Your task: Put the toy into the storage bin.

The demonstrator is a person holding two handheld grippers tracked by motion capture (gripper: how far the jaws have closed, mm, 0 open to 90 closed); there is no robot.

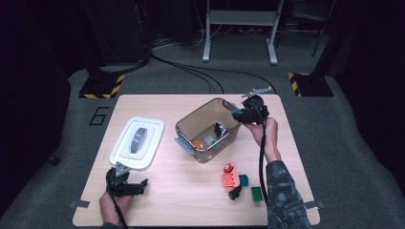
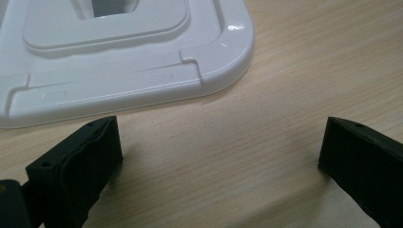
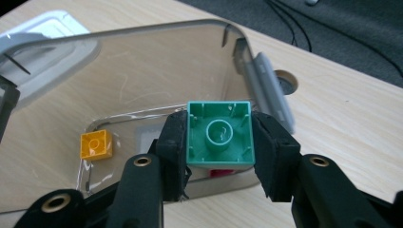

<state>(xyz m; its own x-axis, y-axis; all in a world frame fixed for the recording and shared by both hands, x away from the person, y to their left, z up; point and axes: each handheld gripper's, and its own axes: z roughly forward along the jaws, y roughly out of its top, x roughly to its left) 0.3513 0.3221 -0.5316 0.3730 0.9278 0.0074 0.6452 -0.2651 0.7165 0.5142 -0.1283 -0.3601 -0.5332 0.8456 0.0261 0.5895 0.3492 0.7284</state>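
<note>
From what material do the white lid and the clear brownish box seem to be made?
White rectangular lid: likely glossy moulded plastic; bright highlight on its rounded corner, crisp pressed ridges.
Clear brownish box: probably smooth tinted plastic; the wood-grain table shows through its walls, with fine scratches.

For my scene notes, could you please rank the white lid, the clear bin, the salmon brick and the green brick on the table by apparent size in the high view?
1. clear bin
2. white lid, nearly as large
3. salmon brick
4. green brick, only slightly smaller, so unsure
</note>
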